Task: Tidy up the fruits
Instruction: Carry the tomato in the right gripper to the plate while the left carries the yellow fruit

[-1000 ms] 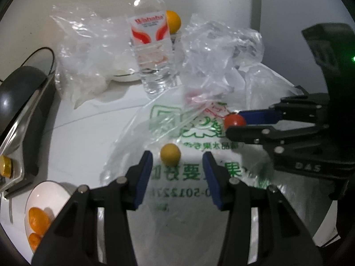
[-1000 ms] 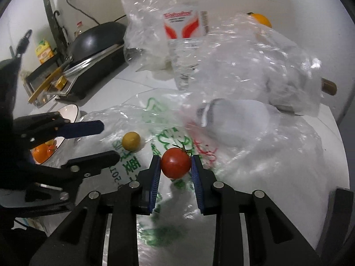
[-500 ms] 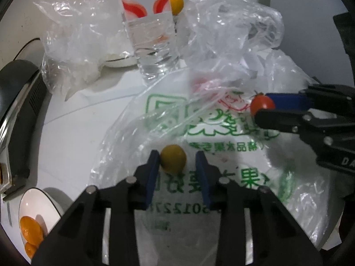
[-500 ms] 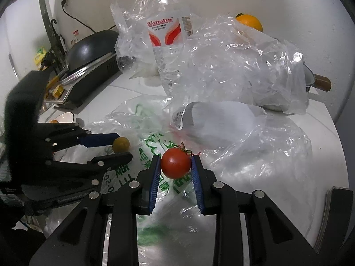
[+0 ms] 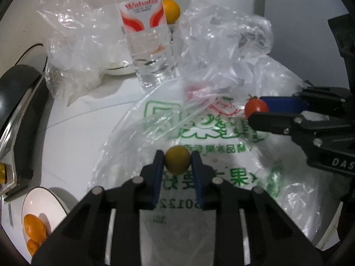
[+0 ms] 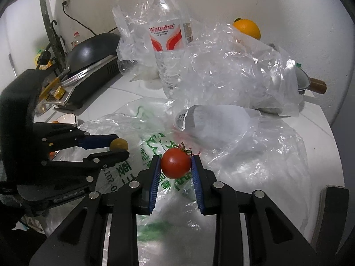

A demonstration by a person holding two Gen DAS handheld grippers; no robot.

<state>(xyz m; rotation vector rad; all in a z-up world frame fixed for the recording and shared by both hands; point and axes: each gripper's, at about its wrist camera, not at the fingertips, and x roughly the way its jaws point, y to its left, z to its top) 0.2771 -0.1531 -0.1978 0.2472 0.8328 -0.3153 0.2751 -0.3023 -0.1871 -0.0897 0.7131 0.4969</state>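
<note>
1. Left gripper (image 5: pixel 177 161): clenched on small yellow fruit (image 5: pixel 177 159), just above printed plastic bag (image 5: pixel 221 133).
2. Right gripper (image 6: pixel 175 166): clamped across cherry tomato (image 6: pixel 175 165), held clear of the bag.
3. Likely light, round, thin-skinned; tomato soft, easily crushed. Best pinched at the widest middle, gently.
4. White bowl (image 5: pixel 42 201) holding orange pieces at lower left, probably the destination.
5. Nearby clutter: water bottle (image 5: pixel 146 33), crumpled clear bags (image 6: pixel 233 71), large orange (image 6: pixel 246 28), black cooker (image 6: pixel 93 53).

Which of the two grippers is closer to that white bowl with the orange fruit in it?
Left. The left gripper, shut on a small yellow fruit, is beside the white bowl; the right gripper, holding a tomato, is farther away.
</note>
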